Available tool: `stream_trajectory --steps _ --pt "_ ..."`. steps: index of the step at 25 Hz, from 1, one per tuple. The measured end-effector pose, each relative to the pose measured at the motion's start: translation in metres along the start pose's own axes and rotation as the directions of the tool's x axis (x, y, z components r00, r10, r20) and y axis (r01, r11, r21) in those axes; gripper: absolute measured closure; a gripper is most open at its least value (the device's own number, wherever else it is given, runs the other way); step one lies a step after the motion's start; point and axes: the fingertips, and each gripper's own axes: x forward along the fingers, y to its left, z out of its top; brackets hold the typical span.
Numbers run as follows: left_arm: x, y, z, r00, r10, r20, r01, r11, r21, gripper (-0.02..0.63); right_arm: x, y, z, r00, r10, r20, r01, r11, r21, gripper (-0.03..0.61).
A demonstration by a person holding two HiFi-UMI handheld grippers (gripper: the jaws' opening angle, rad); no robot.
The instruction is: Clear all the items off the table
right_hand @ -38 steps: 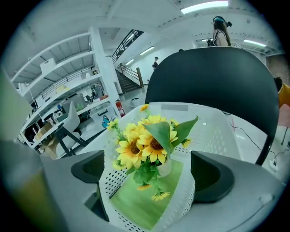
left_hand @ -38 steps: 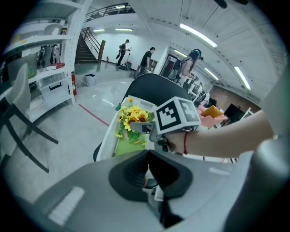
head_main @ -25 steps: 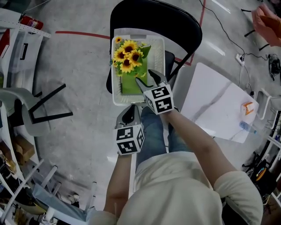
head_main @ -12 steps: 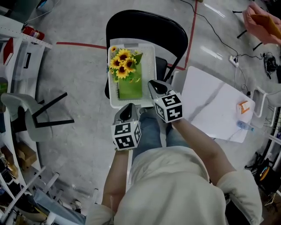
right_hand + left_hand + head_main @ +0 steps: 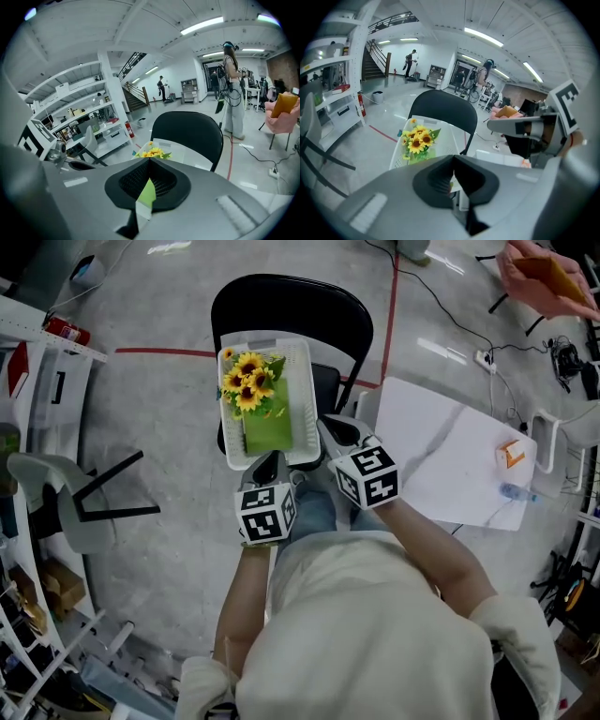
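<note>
The basket (image 5: 223, 427) sat on the chair (image 5: 291, 301), with the sunflowers (image 5: 246, 385) in its 12 o'clock end. The table (image 5: 441, 456) stood at the chair's 4 o'clock, a carton (image 5: 509, 455) and a bottle (image 5: 518, 491) near its 3 o'clock edge. The left gripper (image 5: 269, 465) hung at the basket's 6 o'clock and the right gripper (image 5: 336, 432) at its 4 o'clock.

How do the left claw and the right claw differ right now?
The left claw is clamped on the near rim of the white basket; the right claw has just closed on nothing. The left claw meets the basket end-on; the right claw sits beside its right wall, clear of the sunflower bouquet. Both are shut and point toward the black chair.
</note>
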Motion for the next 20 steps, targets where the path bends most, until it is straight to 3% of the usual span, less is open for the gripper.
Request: stream_trajectory --steps 9,20 --pt "-0.005 -0.019 0.027 0.999 -0.026 0.033 0.024 0.998 0.060 0.604 -0.042 -0.003 0.010 0.998 0.038 0.058 -0.038 0.999 0.013 0.578" --pt "-0.009 -0.043 0.037 0.996 -0.087 0.036 0.081 0.986 0.147 0.604 -0.068 -0.006 0.012 0.994 0.021 0.108 -0.025 0.999 0.032 0.578"
